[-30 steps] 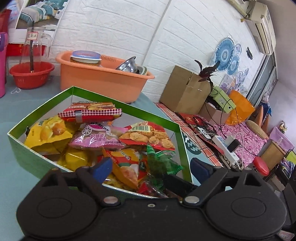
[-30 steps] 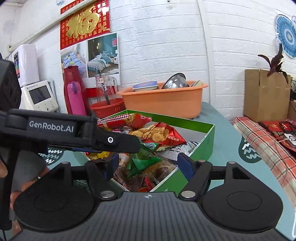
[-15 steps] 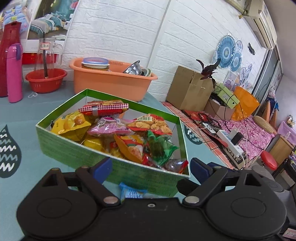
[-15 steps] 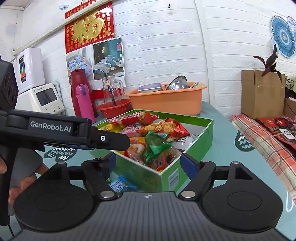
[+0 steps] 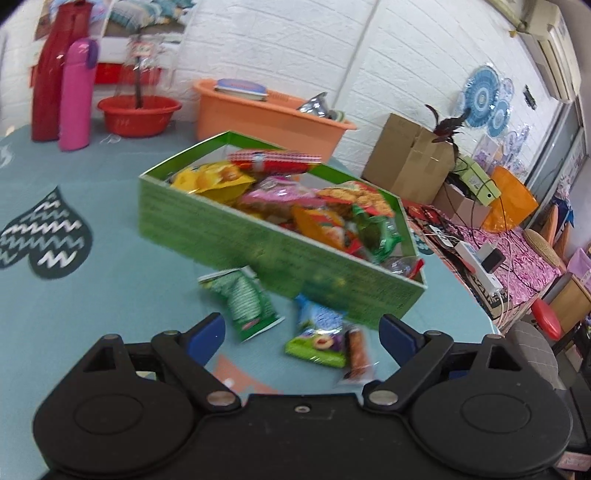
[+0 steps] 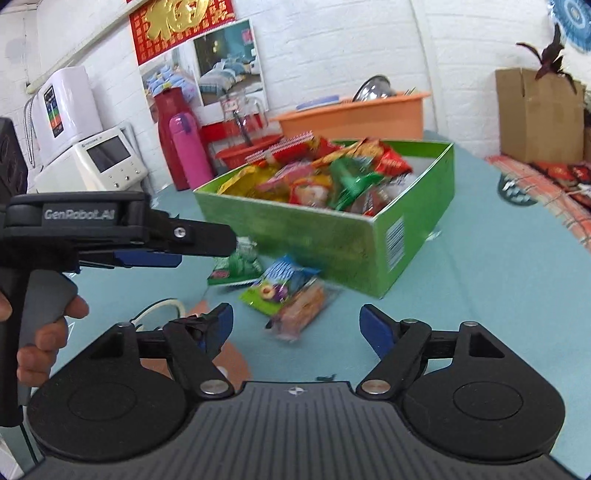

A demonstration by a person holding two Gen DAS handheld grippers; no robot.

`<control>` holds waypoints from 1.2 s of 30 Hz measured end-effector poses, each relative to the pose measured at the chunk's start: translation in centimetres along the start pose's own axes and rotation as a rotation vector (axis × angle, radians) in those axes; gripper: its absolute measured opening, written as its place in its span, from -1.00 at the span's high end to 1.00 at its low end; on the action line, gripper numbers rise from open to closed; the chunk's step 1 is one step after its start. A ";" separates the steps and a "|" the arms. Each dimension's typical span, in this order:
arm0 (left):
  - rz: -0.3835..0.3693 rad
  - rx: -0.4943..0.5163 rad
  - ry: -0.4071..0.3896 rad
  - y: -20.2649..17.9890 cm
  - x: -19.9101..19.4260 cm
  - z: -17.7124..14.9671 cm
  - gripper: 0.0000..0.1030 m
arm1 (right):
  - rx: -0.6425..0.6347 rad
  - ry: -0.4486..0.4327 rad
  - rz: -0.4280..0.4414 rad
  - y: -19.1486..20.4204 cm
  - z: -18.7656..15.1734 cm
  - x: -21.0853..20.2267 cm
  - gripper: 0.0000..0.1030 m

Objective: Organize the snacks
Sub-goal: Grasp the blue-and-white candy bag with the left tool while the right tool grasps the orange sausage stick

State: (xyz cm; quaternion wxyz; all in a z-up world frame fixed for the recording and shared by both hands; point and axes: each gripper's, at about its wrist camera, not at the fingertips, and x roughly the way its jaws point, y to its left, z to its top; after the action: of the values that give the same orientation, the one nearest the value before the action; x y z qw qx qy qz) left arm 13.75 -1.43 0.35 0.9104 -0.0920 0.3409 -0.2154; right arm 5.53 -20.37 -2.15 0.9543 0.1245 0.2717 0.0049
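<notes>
Left gripper (image 5: pixel 301 330) and right gripper (image 6: pixel 295 323) both hovering wide apart, gripping nothing; three snack packets (image 5: pixel 319 334) lying on teal table (image 5: pixel 92 314) beside green snack box (image 5: pixel 280 258)

White lettering "GenRobot.AI" stands on the side of the black hand-held left gripper (image 6: pixel 207 240), seen in the right wrist view. A large gold Chinese character "福" fills the red paper wall banner (image 6: pixel 181 26) above. A barcode is printed on the green cardboard snack box (image 6: pixel 395 236), its digits too blurred to read.
</notes>
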 end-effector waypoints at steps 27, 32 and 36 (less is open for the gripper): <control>-0.027 0.086 0.046 -2.0 5.8 -0.6 -0.79 | -0.052 0.060 -0.060 -0.5 -1.0 0.0 0.29; -0.020 0.072 0.017 -1.6 5.3 -0.1 -0.90 | -0.034 0.055 -0.044 -1.0 -0.9 0.2 0.24; -0.013 0.106 -0.027 -1.9 5.0 0.2 -0.95 | -0.026 0.052 -0.039 -1.2 -0.9 0.2 0.18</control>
State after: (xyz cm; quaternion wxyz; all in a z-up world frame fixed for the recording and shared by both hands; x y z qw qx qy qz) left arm 16.68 -5.42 -1.79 0.9172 -0.0488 0.3161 -0.2377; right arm 5.20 -21.27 -3.27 0.9483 0.1067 0.2989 -0.0070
